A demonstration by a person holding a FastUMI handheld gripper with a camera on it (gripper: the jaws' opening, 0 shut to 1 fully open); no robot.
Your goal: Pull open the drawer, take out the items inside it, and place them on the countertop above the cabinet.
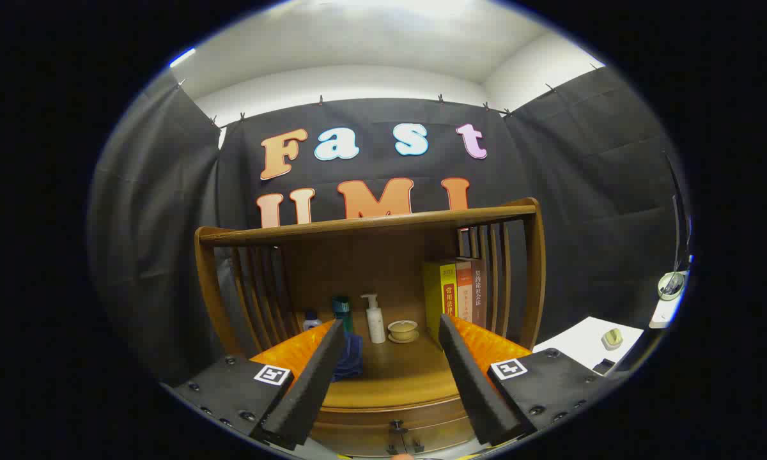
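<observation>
- We see the gripper (391, 332) spread wide with nothing between its fingers, held clear of the cabinet front.
- The drawer (396, 431) sits below and between the fingers, nearer us than the countertop, apparently closed; its small dark knob (396, 425) lies roughly centred under the gap.
- Key relation: the knob is lower than the fingertips, and the drawer front runs crosswise to the fingers, so we judge the next move must drop down and forward to the knob.
- The drawer's contents are hidden.
- The countertop (396, 380) is just above the drawer, with a blue cloth (350, 359) by one finger.
- Farther back on the countertop: pump bottle (374, 319), small bowl (402, 330), books (455, 294).
</observation>
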